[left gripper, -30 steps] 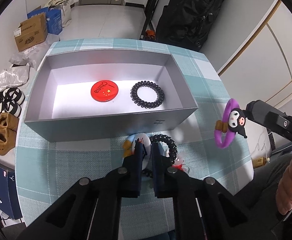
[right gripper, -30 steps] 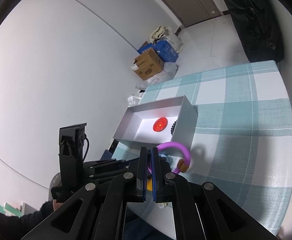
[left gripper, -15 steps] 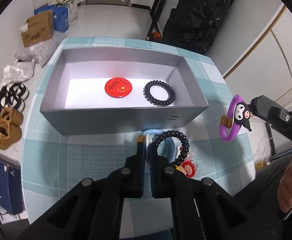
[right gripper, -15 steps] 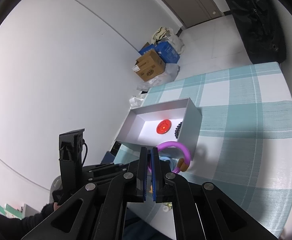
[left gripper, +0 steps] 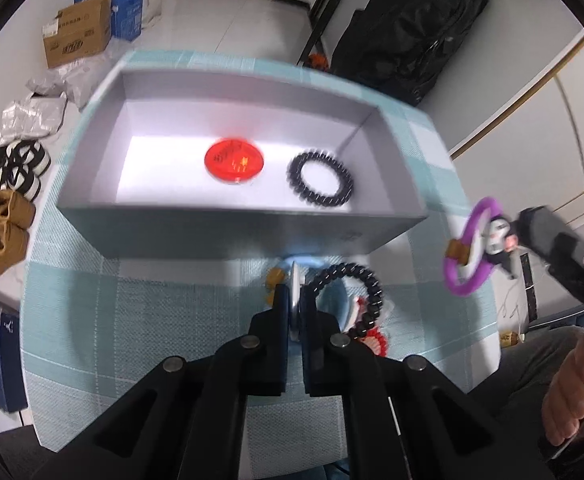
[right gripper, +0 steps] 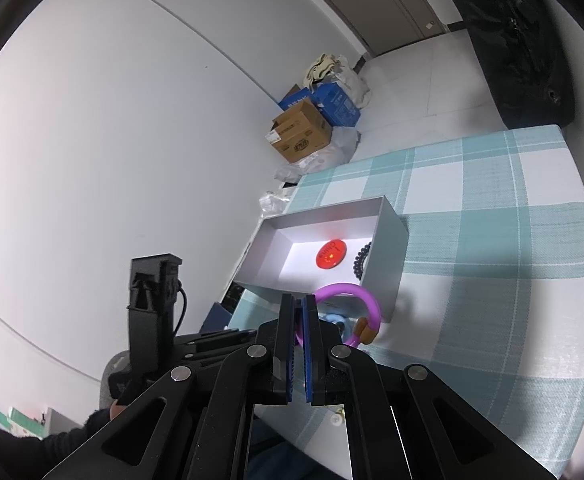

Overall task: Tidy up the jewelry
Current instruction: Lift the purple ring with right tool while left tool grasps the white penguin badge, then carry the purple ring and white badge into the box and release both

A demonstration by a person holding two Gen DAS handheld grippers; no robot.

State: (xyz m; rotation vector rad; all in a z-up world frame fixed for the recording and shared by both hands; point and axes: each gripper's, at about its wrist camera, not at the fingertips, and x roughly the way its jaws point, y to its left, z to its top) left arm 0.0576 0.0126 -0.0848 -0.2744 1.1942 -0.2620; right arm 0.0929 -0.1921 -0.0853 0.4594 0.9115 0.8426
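Your left gripper [left gripper: 295,300] had its jaws pinching a thin pale disc [left gripper: 294,280] edge-on, its face hidden. Just beyond the jaws stood the grey box [left gripper: 252,232] holding a red badge [left gripper: 234,159] and black coil bracelet [left gripper: 319,179], both blurred. Your right gripper [right gripper: 299,320] clamped the purple bracelet [right gripper: 366,300], part hidden between the jaws; its charm [left gripper: 498,236] was hard to make out.
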